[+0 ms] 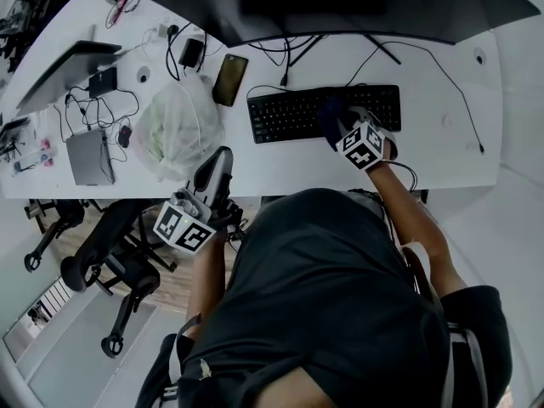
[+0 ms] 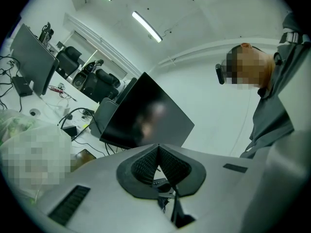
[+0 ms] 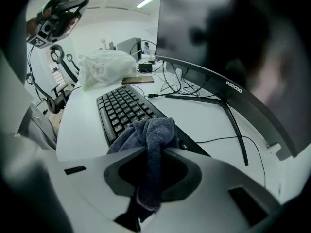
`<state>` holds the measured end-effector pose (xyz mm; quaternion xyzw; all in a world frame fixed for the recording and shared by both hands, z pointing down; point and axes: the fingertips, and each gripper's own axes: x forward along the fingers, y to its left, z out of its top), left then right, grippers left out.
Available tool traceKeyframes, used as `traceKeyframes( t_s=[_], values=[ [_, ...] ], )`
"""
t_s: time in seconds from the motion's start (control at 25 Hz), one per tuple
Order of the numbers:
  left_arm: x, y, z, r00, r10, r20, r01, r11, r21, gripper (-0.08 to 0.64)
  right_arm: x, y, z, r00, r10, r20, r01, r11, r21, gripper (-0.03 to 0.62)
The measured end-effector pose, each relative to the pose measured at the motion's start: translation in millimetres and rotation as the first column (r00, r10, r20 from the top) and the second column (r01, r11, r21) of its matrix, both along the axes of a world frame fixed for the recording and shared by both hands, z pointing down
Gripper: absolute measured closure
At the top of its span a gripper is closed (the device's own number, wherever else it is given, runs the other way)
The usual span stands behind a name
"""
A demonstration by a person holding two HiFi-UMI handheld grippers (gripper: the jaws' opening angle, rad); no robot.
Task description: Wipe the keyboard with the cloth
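Note:
The black keyboard (image 1: 289,116) lies on the white desk (image 1: 280,164) below the monitor. My right gripper (image 1: 355,133) is over the keyboard's right half, shut on a dark blue cloth (image 1: 331,116) that rests on the keys. In the right gripper view the cloth (image 3: 150,132) bunches out between the jaws onto the keyboard (image 3: 121,108). My left gripper (image 1: 206,195) is held off the desk's front edge, away from the keyboard. In the left gripper view its jaws (image 2: 158,148) meet with nothing between them, and it points up at the monitor and ceiling.
A large dark monitor (image 1: 340,2) overhangs the desk's back. A white plastic bag (image 1: 178,126) and a phone (image 1: 229,79) lie left of the keyboard. Further left are a laptop (image 1: 64,70) and cables. An office chair (image 1: 115,253) stands below the left gripper.

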<state>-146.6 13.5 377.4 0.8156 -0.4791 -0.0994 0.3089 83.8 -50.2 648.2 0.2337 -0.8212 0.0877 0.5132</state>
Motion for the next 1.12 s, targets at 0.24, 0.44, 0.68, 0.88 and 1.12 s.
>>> traceKeyframes(
  t_s=[0.24,0.44,0.68,0.88,1.12],
  values=[
    [-3,-4,5,1.0,-0.008,-0.016,0.007,1.0,-0.006,0.555,-26,10,0,0.996,-0.089,0.031,0.089,0.996,-0.012,0.531],
    [-14,0,12,0.999,-0.041,-0.017,0.04,0.999,-0.022,0.555,-9,6,0,0.998,-0.049,0.049,0.05,0.998,-0.032,0.531],
    [-22,-3,22,0.997,-0.067,-0.046,0.065,0.997,-0.043,0.555,7,-4,3,0.999,-0.008,0.033,0.009,0.999,-0.048,0.531],
    [-17,-13,30,0.996,-0.055,-0.065,0.051,0.997,-0.052,0.555,-1,-6,5,1.0,0.001,0.004,-0.001,0.999,-0.039,0.531],
    [-9,-28,39,0.995,-0.039,-0.088,0.034,0.997,-0.063,0.555,-4,-6,7,0.999,-0.029,-0.016,0.029,0.999,-0.033,0.531]
  ],
)
